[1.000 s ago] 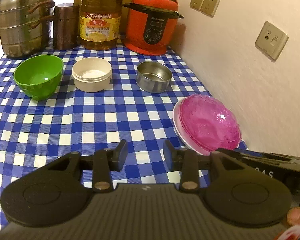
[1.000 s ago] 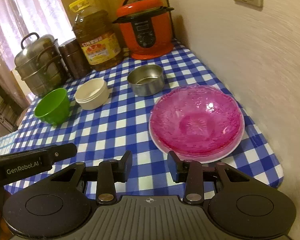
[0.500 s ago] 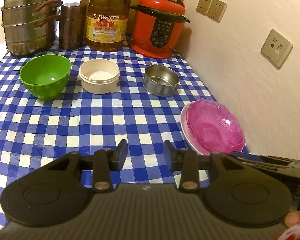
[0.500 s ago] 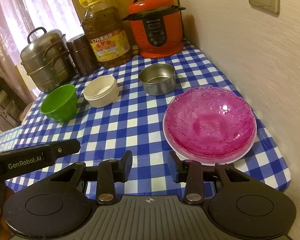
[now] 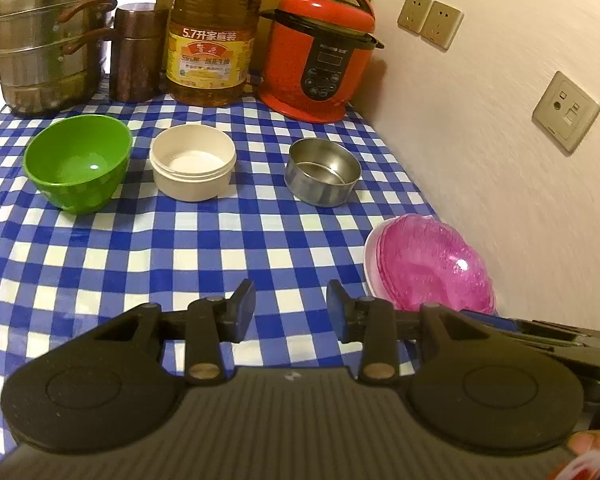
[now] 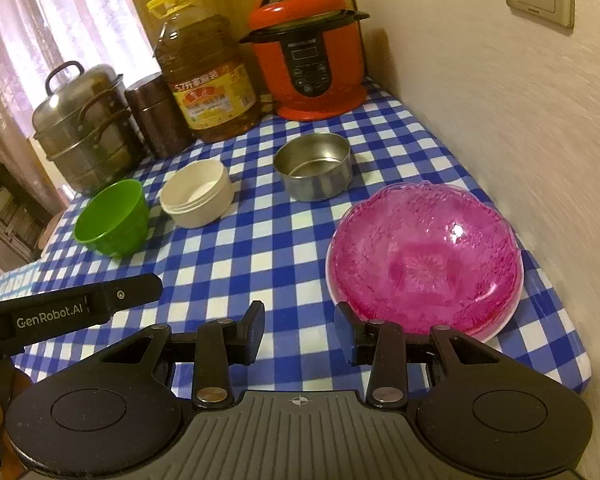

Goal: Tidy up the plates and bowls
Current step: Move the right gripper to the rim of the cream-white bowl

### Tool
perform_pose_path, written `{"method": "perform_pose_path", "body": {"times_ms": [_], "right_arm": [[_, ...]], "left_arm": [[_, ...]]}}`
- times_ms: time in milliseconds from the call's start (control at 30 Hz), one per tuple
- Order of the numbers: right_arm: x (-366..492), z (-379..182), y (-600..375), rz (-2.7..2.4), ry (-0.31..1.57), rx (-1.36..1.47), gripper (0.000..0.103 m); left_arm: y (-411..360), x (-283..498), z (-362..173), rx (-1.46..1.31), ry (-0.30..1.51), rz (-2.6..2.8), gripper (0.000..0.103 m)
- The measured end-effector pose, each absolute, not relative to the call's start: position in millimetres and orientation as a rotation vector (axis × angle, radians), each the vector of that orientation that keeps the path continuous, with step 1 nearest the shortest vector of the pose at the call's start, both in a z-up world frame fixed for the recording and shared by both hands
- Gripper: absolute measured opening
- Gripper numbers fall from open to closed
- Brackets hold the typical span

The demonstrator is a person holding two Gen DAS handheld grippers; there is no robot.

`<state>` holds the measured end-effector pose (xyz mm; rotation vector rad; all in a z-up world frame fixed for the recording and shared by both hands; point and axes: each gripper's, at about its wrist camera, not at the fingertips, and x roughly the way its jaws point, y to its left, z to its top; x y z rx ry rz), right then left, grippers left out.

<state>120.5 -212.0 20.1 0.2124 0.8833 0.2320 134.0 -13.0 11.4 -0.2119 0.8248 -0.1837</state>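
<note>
worktop (image 5: 180, 256): blue-and-white check cloth, pushed into a corner; cream wall on the right with sockets, pale curtain at the far left in the right wrist view.
back row: steel stacked steamer (image 5: 48, 44), brown canister (image 5: 134, 52), large oil bottle (image 5: 210, 40) with yellow label, red pressure cooker (image 5: 320, 48). All upright, close together along the far edge.
pink plate (image 6: 424, 264): translucent, patterned, sits on a white plate (image 6: 496, 330) whose rim shows only at the near and left edges. Near-right part of the worktop, close to the wall.
green bowl (image 5: 78, 164): upright, nothing inside, left end of the middle row.
cream bowl (image 5: 192, 168): upright, just right of the green one, small gap between them, not touching.
steel bowl (image 5: 322, 172): upright, nothing inside, right end of the row, apart from the cream bowl, between it and the wall. Beyond the pink plate, not touching it.
left tool (image 5: 291, 310): above the near edge of the worktop, angled down, fingers part-way apart, only cloth visible in the gap, holds nothing. Plate stack is off to its right.
right tool (image 6: 300, 332): same posture, fingers part-way apart, holds nothing. Right fingertip (image 6: 346, 338) overlaps the near-left rim of the plate stack in view; can't tell if it touches.
spacing: left tool's body shows at the left edge of the right wrist view, so the two are side by side.
hands: fingertips barely visible at frame edges, bottom right in the left view, bottom left in the right view.
</note>
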Motion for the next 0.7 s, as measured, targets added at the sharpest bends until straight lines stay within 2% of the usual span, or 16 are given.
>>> {"method": "perform_pose_path", "body": {"times_ms": [700], "right_arm": [[200.0, 15.6, -243.8, 0.192, 0.860, 0.254, 0.039]], "left_arm": [[-28.9, 223.7, -2.4, -0.224, 0.819, -0.189, 0.035]]}}
